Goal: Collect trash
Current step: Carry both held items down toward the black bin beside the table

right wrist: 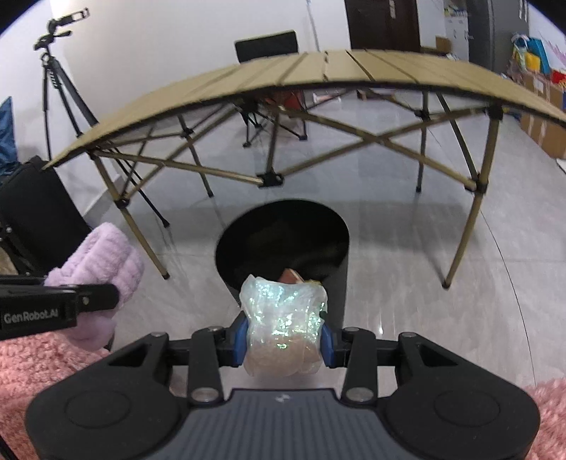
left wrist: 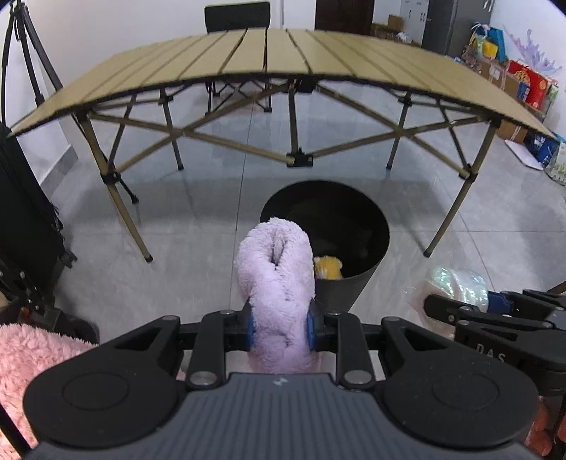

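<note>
Gripping a lilac fluffy cloth [left wrist: 277, 283], the left gripper [left wrist: 279, 327] has its blue pads pressed into the fabric from both sides, narrowed to the width of the bunched roll. The cloth stands up from the fingers and partly covers the near rim of a black trash bin [left wrist: 357, 283] on the floor just ahead. Inside the bin, against its near wall, lies something orange and yellow [left wrist: 328, 267]; what it is cannot be told.

The right gripper [right wrist: 283, 341] is likewise clamped, its blue pads squeezing a crumpled iridescent plastic wrap [right wrist: 283, 318] that bulges above and below them. From the right wrist view the wrap sits in front of the bin's near edge, with the dark opening just beyond it.

A glossy grey tiled floor [left wrist: 198, 230] reflects the light. Beyond the bin stands a folding table [left wrist: 265, 60] with a tan slatted top and crossed tan legs. A black chair [left wrist: 237, 16] stands behind the table against a white wall. A tripod [right wrist: 56, 81] stands at the left. Along the right wall lie cardboard boxes and coloured gift bags [left wrist: 509, 70]. A dark door [right wrist: 382, 23] is at the back. Pink fleece [right wrist: 32, 371] fills the lower corners of the right wrist view.
</note>
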Demonstrator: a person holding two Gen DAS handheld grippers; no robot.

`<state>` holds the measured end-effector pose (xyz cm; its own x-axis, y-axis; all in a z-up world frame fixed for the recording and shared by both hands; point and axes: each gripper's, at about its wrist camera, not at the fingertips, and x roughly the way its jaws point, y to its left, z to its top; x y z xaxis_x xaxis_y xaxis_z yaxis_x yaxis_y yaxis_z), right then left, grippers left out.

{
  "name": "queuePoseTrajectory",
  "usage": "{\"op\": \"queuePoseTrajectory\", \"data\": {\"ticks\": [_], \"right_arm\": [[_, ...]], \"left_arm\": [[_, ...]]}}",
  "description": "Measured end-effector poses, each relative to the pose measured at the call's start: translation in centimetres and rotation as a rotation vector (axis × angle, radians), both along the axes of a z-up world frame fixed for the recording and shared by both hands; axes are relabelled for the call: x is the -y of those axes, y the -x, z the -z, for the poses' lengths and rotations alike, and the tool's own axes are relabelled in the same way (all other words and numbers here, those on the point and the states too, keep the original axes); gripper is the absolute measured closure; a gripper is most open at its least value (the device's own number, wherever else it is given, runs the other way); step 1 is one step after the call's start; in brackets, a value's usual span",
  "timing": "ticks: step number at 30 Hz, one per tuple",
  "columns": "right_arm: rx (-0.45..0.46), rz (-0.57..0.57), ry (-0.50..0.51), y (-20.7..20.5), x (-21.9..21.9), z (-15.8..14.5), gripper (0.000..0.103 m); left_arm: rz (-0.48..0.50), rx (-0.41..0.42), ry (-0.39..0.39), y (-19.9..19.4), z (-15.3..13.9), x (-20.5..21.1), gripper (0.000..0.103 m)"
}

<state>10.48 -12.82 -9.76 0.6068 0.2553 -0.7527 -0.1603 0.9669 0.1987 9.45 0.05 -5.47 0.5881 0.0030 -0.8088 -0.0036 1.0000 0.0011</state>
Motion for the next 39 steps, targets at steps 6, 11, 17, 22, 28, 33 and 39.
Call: {"op": "queuePoseTrajectory", "data": {"ticks": [6,11,17,22,28,33,39], "right_arm": [[-0.069,0.037,-0.004,-1.3,1.1,2.5,0.065],[-0.108,0.063,0.001,-2.4,1.7,4.1,0.065],[-0.156,0.087,0.0,-3.7,2.6,6.4,0.065],[-0.171,0.108,-0.035,-4.7,3.6,7.7,0.065],[-0.159,0.127,-0.02,-6.0,4.4,8.2,0.065],[-0.136,0.139,0.012,-7.2,5.0,8.4,0.065],[-0.137,0.174,0.022,-9.0,6.4,9.2,0.065]], "left_arm": [[-0.005,-0.07,0.007,-1.9,2.5,-0.1,0.077],[-0.009,-0.12,0.002,-3.2,4.2,-0.2,0.077],[-0.001,-0.148,-0.013,-4.5,5.2,-0.1,0.077],[0.017,-0.151,-0.049,-6.1,5.3,0.5,0.077],[0.039,-0.149,-0.056,-8.8,5.5,1.6,0.077],[0.054,-0.147,-0.045,-11.3,6.0,2.6,0.077],[0.067,-0.148,-0.042,-14.4,7.4,3.5,0.077]]}}
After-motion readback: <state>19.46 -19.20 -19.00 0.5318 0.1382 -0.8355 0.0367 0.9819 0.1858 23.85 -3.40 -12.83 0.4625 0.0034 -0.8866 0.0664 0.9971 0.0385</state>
